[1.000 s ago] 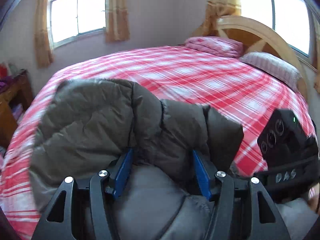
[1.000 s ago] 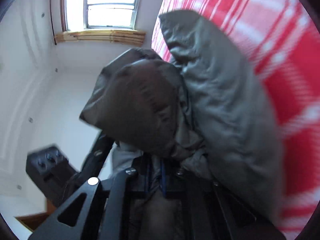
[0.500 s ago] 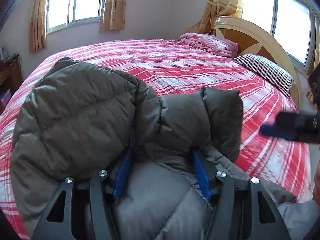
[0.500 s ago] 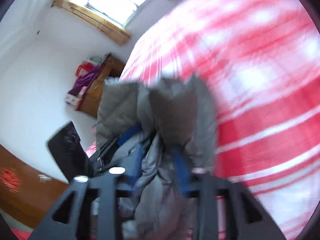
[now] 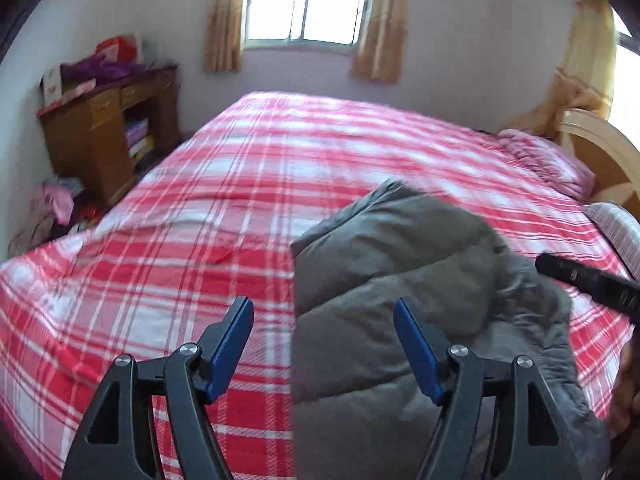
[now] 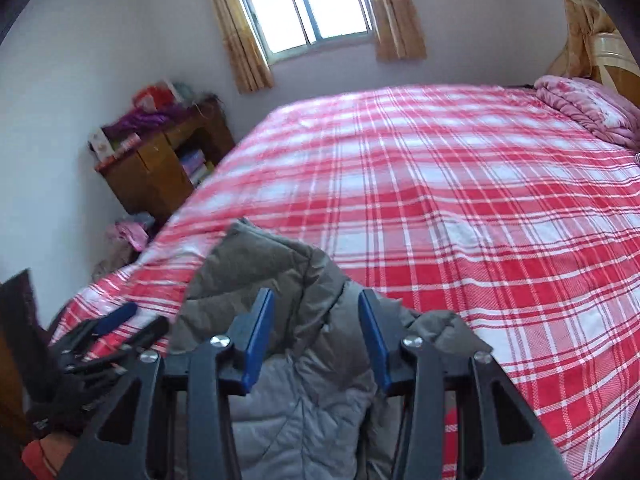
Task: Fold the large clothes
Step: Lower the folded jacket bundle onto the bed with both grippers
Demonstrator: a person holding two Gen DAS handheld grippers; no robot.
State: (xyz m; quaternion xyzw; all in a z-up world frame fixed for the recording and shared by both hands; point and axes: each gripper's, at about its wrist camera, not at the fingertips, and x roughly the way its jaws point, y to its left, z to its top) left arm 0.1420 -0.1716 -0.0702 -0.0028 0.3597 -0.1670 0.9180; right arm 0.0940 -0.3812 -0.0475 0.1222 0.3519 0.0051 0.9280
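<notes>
A grey-olive padded jacket (image 5: 404,280) lies bunched on the red plaid bed (image 5: 240,208), near its front edge. My left gripper (image 5: 322,302) hovers over the jacket's left edge. Its jaws are opening, and the blue pads (image 5: 236,340) touch no cloth. In the right wrist view the jacket (image 6: 304,380) fills the space under my right gripper (image 6: 316,294). Its jaws are closing with the jacket's collar seen between them, and the pads (image 6: 258,340) stand apart from the cloth. My left gripper (image 6: 136,322) shows at the lower left there.
A wooden desk (image 5: 108,136) piled with clutter stands left of the bed, with clothes on the floor (image 5: 56,204) beside it. A folded pink blanket (image 5: 548,160), a striped pillow (image 5: 616,224) and the wooden headboard (image 5: 600,148) are at the right. A window (image 6: 304,0) is on the far wall.
Both grippers held the jacket's puffy folds and have let go. The left one swung left. The right one rolled upright and rose. The jacket now rests on the bed.
</notes>
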